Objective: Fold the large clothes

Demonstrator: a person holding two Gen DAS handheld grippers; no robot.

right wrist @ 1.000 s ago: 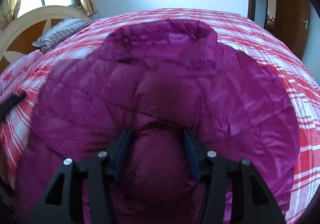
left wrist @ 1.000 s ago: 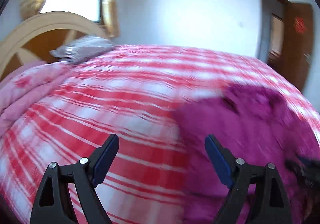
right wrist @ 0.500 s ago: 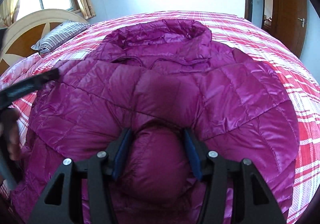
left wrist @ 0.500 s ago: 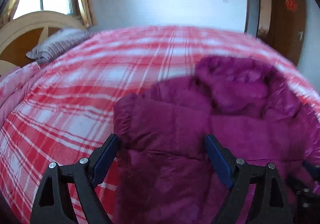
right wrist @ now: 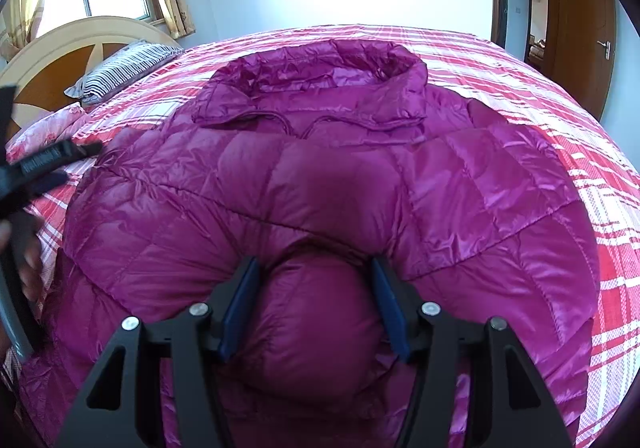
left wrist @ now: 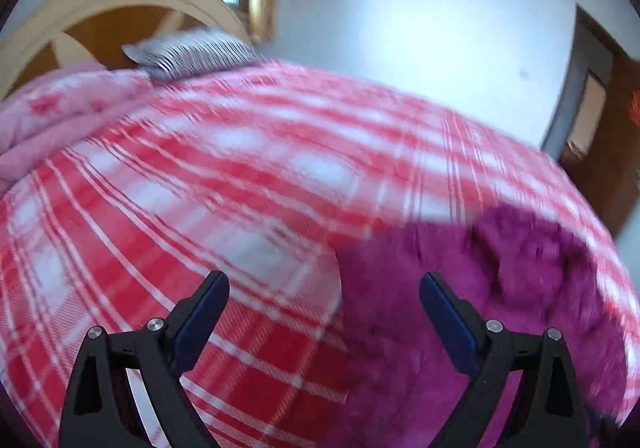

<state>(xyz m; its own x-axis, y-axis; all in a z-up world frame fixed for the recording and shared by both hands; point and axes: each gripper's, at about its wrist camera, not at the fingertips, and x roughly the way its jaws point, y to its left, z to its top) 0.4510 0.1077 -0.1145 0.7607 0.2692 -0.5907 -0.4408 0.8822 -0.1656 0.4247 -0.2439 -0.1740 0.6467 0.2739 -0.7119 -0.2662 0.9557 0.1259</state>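
While the puffy magenta jacket [right wrist: 320, 184] lies spread on the plaid bed [right wrist: 600, 152], light, soft and slippery, best pinched at hems, the right gripper [right wrist: 316, 308] eases around a bulging fold and the left gripper [left wrist: 324, 312] opens empty.

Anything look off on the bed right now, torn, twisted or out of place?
Nothing stands out. The magenta down jacket lies spread on the plaid bedspread, one puffy fold bunched between the right gripper pads, no tear visible.
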